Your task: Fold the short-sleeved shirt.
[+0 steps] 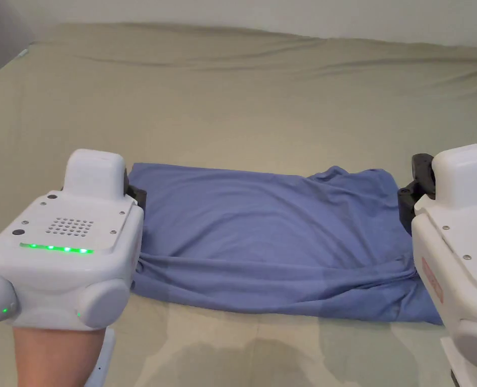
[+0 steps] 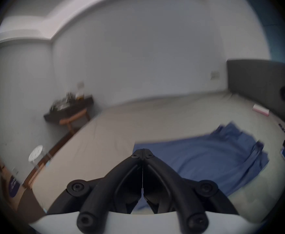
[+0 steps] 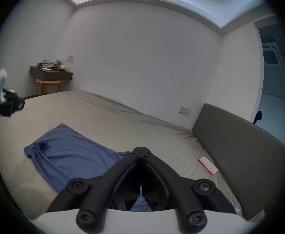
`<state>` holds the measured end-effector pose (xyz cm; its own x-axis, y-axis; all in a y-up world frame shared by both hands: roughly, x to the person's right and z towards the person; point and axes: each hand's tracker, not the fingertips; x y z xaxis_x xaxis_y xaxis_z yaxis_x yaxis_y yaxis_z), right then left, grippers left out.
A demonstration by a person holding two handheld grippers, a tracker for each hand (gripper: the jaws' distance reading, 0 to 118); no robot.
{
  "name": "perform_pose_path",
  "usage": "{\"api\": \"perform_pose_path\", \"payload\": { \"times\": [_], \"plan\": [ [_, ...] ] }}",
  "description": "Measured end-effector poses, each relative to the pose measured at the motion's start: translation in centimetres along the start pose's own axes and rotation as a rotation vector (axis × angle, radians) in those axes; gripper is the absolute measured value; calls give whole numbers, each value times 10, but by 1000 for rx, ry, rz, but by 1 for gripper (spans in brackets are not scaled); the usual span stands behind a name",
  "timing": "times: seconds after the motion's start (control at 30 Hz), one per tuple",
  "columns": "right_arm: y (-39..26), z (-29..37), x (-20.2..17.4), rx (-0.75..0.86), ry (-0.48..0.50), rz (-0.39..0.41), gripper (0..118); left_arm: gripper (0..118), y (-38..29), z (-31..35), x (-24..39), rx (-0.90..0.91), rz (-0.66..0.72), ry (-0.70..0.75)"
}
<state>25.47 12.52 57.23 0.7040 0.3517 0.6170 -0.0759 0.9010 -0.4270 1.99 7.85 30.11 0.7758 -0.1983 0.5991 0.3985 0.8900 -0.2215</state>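
Note:
A blue short-sleeved shirt (image 1: pixel 262 237) lies on the bed, folded into a long band running left to right, with rumpled folds along its near edge and at its right end. My left gripper (image 1: pixel 136 194) hovers at the shirt's left end, its jaws together and empty, as the left gripper view confirms for my left gripper (image 2: pixel 143 150). My right gripper (image 1: pixel 408 194) hovers at the right end, also shut with nothing between its jaws, as in the right gripper view (image 3: pixel 141 149). There the shirt (image 3: pixel 70 149) stretches away toward the left gripper (image 3: pixel 18 104).
The bed sheet (image 1: pixel 232 101) is beige and stretches wide beyond the shirt. A dark headboard (image 3: pixel 239 144) stands on the right, with a pink-and-white box (image 3: pixel 207 166) beside it. A wall shelf with clutter (image 3: pixel 51 75) and a wooden stool (image 3: pixel 48 85) stand past the bed's far left corner.

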Motion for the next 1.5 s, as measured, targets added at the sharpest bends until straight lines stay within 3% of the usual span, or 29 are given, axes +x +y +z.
{"api": "perform_pose_path", "payload": {
  "times": [0.13, 0.17, 0.2, 0.23, 0.27, 0.3, 0.33, 0.63, 0.7, 0.77, 0.8, 0.83, 0.87, 0.93, 0.97, 1.03, 1.17, 1.27, 1.3, 1.33, 1.4, 1.43, 1.47, 1.5],
  "plan": [
    [-18, -2, 10, -56, -14, -9, 2, 0, -72, -60, -30, -283, 142, -32],
    [-24, -4, 14, -83, -16, -6, 2, 6, -92, -76, -36, -359, 157, -29],
    [-28, -5, 14, -101, -19, -3, 2, 19, -105, -86, -40, -406, 155, -32],
    [-35, -7, 18, -126, -25, 3, 2, 59, -120, -99, -44, -456, 158, -38],
    [-41, -8, 21, -141, -29, 6, 2, 88, -129, -107, -44, -510, 158, -45],
    [-46, -9, 24, -158, -36, 8, 2, 106, -138, -114, -46, -535, 172, -57],
    [-51, -10, 25, -178, -42, 9, 2, 111, -146, -122, -47, -532, 198, -62],
    [-88, -29, 42, -366, -59, 57, 2, 108, -155, -150, -42, -573, 248, -40],
    [-100, -43, 46, -439, -55, 46, 2, 85, -148, -142, -36, -539, 204, -64],
    [-116, -59, 51, -537, -15, 8, 3, 27, -140, -136, -29, -519, 120, -56],
    [-128, -73, 56, -596, 10, -46, 7, 9, -134, -127, -26, -513, 131, -68],
    [-137, -82, 61, -631, 35, -106, 22, 9, -133, -123, -25, -515, 134, -52],
    [-149, -92, 64, -674, 49, -169, 44, 9, -132, -118, -25, -503, 138, -45],
    [-172, -114, 70, -779, 82, -230, 109, 9, -136, -114, -33, -495, 175, -30],
    [-182, -124, 72, -815, 76, -253, 113, 9, -138, -111, -35, -504, 204, -23],
    [-198, -140, 73, -849, 69, -258, 113, 9, -144, -107, -34, -516, 250, -17],
    [-213, -161, 63, -910, 54, -189, 113, 9, -158, -113, -30, -536, 251, -10],
    [-215, -162, 54, -924, 84, -205, 108, 9, -155, -121, -32, -536, 220, -11],
    [-212, -159, 54, -918, 86, -212, 96, 9, -153, -121, -33, -539, 221, -17],
    [-209, -157, 55, -915, 121, -245, 58, 9, -151, -120, -36, -539, 226, -26],
    [-199, -150, 57, -877, 234, -389, 12, 9, -146, -115, -40, -521, 241, -35],
    [-197, -148, 51, -886, 131, -275, 9, 9, -143, -113, -41, -512, 249, -39],
    [-195, -147, 47, -875, 219, -247, 9, 9, -140, -111, -42, -507, 257, -46],
    [-193, -145, 42, -885, 175, -196, 9, 9, -135, -108, -43, -499, 258, -47]
  ]
}}
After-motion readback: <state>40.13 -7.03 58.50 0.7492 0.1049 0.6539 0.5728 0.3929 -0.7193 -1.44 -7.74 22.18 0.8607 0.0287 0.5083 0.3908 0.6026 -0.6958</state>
